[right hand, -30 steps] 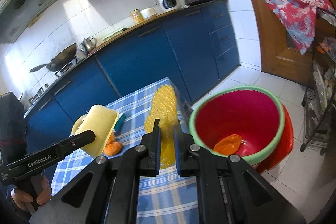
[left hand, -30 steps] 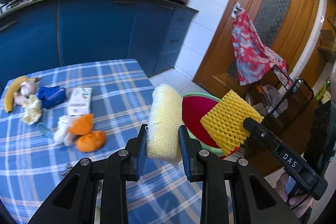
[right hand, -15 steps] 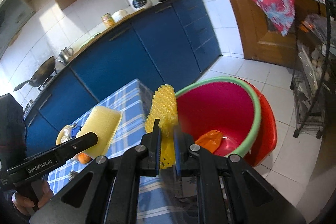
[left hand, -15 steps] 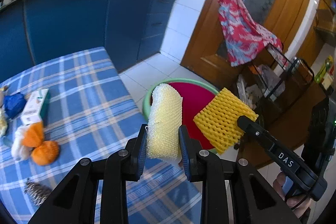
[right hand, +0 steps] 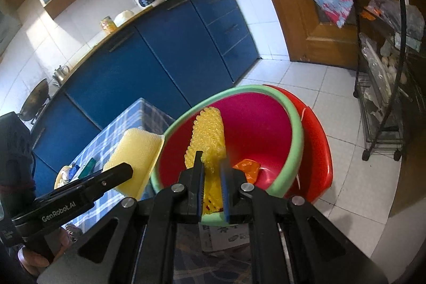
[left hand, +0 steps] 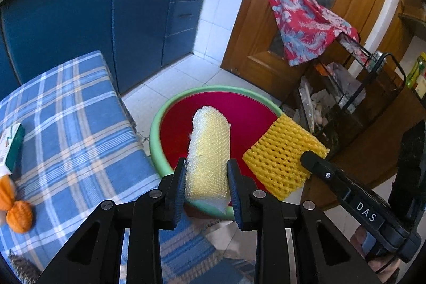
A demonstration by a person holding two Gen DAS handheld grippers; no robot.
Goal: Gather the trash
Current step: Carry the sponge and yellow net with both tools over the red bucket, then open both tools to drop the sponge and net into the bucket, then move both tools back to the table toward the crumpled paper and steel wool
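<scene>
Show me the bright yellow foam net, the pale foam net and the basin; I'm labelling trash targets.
bright yellow foam net (left hand: 282,164), left wrist view, its flat middle.
pale foam net (left hand: 209,151), left wrist view, mid-body.
basin (right hand: 295,135), right wrist view, green rim.

Bright daylight fills both views, with a sunlit patch on the white wall tiles (right hand: 34,36) and sheen on the floor tiles (right hand: 343,103). Fisheye bending curves the door (left hand: 343,25) and cabinets (right hand: 149,63); black vignette rings every corner. Focus is mostly sharp, with slight blur on one of the right fingers (right hand: 225,177).
</scene>
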